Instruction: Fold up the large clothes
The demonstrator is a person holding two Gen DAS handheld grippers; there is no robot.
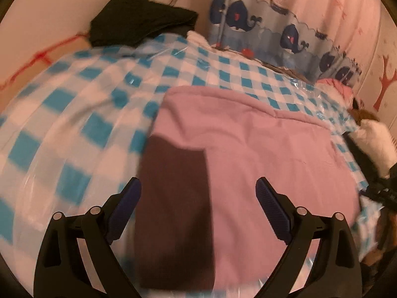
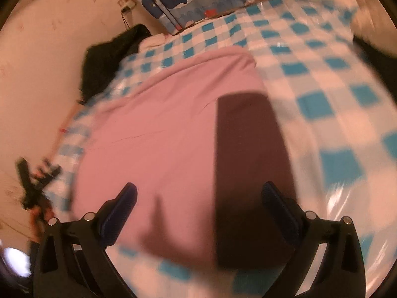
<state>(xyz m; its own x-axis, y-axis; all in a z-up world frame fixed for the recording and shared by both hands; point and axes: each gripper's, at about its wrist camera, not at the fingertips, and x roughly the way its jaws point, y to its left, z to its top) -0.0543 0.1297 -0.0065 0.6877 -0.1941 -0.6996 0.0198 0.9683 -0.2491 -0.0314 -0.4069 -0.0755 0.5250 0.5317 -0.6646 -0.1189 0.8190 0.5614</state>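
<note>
Pink garment [image 1: 260,149] looks mostly folded already on the bed [image 1: 74,99]; left gripper [image 1: 198,208] and right gripper [image 2: 198,213] are held apart, empty.

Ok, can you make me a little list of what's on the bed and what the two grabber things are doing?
surface: blue-and-white checked cover under clear plastic
main garment: pink garment, lying spread on the cover
dark part: dark brown panel on the pink garment; blurred
other clothes: black pile at the far corner by the wall
backdrop: whale-print curtain
left gripper: open, above the garment, holding nothing
right gripper: open, above the garment, holding nothing
</note>
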